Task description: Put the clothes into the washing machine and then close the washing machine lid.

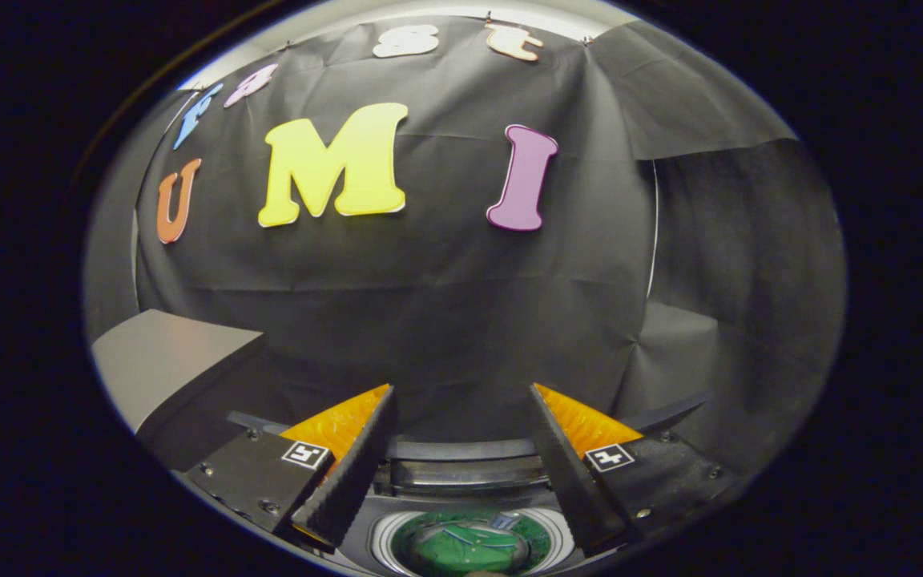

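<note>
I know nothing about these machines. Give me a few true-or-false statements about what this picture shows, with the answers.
1. The claw is open, with nothing between its fingers. True.
2. The washing machine's lid is shut. False: the round drum is open to view below the fingers.
3. Something green lies inside the drum. True.
4. The claw is holding a piece of clothing. False: its fingers are apart and hold nothing.
5. A grey box stands beside the machine, off to one side of the fingers. True.
</note>
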### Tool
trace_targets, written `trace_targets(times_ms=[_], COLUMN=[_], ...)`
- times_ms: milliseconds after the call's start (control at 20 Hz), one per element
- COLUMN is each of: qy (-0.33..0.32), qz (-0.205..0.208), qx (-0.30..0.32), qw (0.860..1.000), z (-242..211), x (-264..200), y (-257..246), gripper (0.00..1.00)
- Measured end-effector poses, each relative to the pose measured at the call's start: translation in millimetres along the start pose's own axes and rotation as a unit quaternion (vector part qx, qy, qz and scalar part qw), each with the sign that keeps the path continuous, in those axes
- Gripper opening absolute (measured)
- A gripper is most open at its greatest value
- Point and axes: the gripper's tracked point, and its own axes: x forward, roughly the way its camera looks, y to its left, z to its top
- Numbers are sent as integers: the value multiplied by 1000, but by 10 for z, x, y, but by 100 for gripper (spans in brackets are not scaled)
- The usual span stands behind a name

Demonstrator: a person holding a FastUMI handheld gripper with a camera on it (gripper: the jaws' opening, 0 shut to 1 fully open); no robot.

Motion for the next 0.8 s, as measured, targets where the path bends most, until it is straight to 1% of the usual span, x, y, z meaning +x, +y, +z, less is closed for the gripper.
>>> trace_targets(times_ms=[400,600,700,800], qy=[33,85,86,80], qz=[-18,-26,-25,-17], qx=[3,0,17,6], qw=[999,996,996,997], z=[-400,-761,-786,-780], x=[-447,-627,-774,-936], y=[-37,-109,-111,-62], gripper=[100,100,100,100])
